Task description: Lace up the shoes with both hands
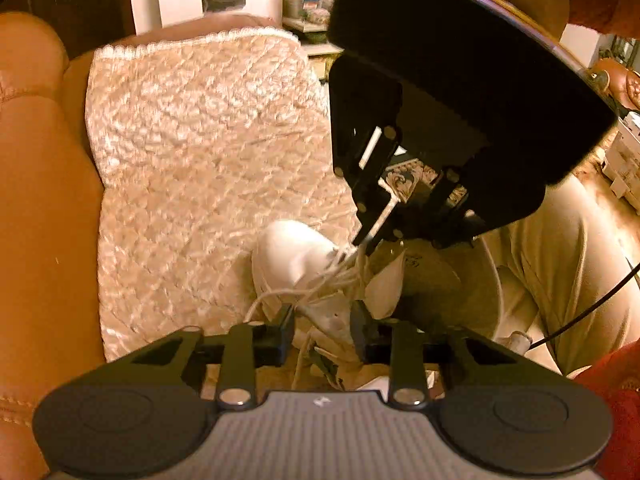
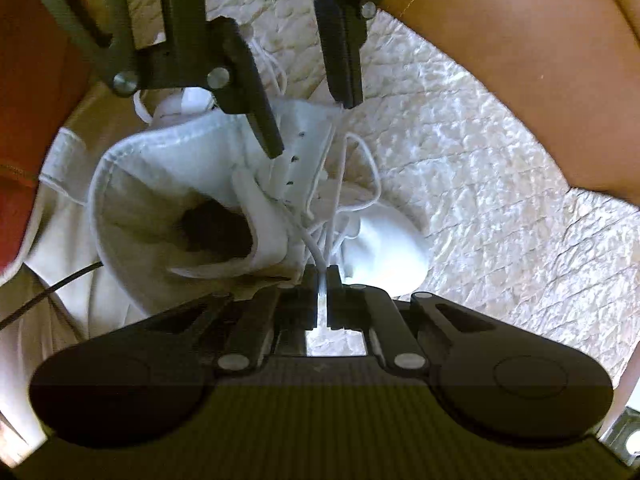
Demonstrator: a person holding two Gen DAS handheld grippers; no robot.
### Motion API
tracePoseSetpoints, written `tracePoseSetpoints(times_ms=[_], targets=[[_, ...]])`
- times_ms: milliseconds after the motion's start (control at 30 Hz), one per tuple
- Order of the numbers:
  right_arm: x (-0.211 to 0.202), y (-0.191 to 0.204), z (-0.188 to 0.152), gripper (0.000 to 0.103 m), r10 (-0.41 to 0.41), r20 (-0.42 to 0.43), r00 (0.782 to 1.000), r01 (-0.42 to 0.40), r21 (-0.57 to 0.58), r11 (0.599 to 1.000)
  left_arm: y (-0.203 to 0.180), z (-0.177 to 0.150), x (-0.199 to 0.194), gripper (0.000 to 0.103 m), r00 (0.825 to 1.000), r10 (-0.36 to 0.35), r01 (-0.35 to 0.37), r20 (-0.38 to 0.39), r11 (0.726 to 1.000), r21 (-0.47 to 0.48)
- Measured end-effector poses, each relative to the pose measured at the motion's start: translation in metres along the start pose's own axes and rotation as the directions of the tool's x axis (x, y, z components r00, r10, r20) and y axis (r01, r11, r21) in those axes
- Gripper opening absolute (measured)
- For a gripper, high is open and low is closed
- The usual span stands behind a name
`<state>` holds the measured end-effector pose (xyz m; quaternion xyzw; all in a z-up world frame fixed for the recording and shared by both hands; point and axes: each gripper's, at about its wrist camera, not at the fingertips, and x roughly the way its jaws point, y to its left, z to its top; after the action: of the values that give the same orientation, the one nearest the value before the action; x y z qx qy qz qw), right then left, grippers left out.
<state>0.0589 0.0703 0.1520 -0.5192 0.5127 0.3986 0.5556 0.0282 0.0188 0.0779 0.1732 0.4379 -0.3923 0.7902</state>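
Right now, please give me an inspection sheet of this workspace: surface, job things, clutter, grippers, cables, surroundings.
Surface: quilted cream cover on a brown leather sofa.
Job's things: white shoe lying on the cover, its white lace loose and tangled, upper eyelets empty.
Clutter: nothing seen on the cover.
Grippers: right gripper shut on the lace; left gripper open above the eyelets, holding nothing.
Cables: thin black cable across the person's light trousers.
Surroundings: shelf with containers behind the sofa.

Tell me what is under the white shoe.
The white shoe lies on a quilted cream cover spread over a brown leather sofa. The cover directly beneath it is hidden by the shoe.
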Motion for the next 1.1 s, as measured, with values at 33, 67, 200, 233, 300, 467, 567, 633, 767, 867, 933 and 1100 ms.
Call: tracePoseSetpoints(times_ms=[33,67,200,233,300,467,567,633,767,867,933,1100], targets=[[0.002,-0.002,0.000,0.006,0.014,-0.003,1.000,-0.014,0.012,1.000,0.003,-0.001,0.001,0.030,1.000,-0.008,0.008,-0.002,1.000,-0.020],[0.005,-0.005,0.000,0.006,0.031,-0.006,0.999,-0.031,0.026,0.999,0.006,-0.003,0.002,0.029,1.000,-0.018,0.017,-0.004,0.999,-0.041],[0.011,-0.020,0.004,0.006,0.102,-0.012,0.995,-0.101,0.072,0.992,0.025,-0.013,0.001,0.024,0.998,-0.058,0.058,0.002,0.985,-0.160],[0.011,-0.022,0.006,0.006,0.112,-0.019,0.994,-0.110,0.073,0.991,0.028,-0.015,0.001,0.024,0.998,-0.062,0.061,0.001,0.983,-0.175],[0.014,-0.022,0.011,0.006,0.116,-0.040,0.992,-0.114,0.054,0.992,0.030,-0.018,0.001,0.024,0.998,-0.063,0.061,-0.003,0.981,-0.187],[0.019,-0.017,0.025,0.006,0.117,-0.100,0.988,-0.117,0.006,0.993,0.033,-0.022,-0.002,0.023,0.998,-0.066,0.065,0.007,0.969,-0.236],[0.022,-0.013,0.031,0.006,0.109,-0.130,0.986,-0.111,-0.005,0.994,0.033,-0.025,-0.003,0.023,0.998,-0.063,0.062,0.005,0.964,-0.259],[0.023,-0.013,0.034,0.006,0.106,-0.143,0.984,-0.106,0.006,0.994,0.034,-0.027,-0.002,0.023,0.998,-0.063,0.062,0.007,0.960,-0.273],[0.025,-0.016,0.037,0.006,0.117,-0.169,0.979,-0.114,0.031,0.993,0.036,-0.031,-0.002,0.023,0.997,-0.069,0.073,0.022,0.950,-0.303],[0.027,-0.016,0.041,0.006,0.127,-0.192,0.973,-0.123,0.031,0.992,0.038,-0.034,-0.003,0.023,0.997,-0.073,0.080,0.035,0.944,-0.322],[0.028,-0.015,0.044,0.006,0.127,-0.209,0.970,-0.126,0.017,0.992,0.038,-0.036,-0.003,0.023,0.996,-0.073,0.083,0.043,0.941,-0.329],[0.030,-0.012,0.051,0.006,0.127,-0.240,0.962,-0.133,-0.007,0.991,0.038,-0.039,-0.004,0.023,0.996,-0.071,0.087,0.059,0.935,-0.345]])
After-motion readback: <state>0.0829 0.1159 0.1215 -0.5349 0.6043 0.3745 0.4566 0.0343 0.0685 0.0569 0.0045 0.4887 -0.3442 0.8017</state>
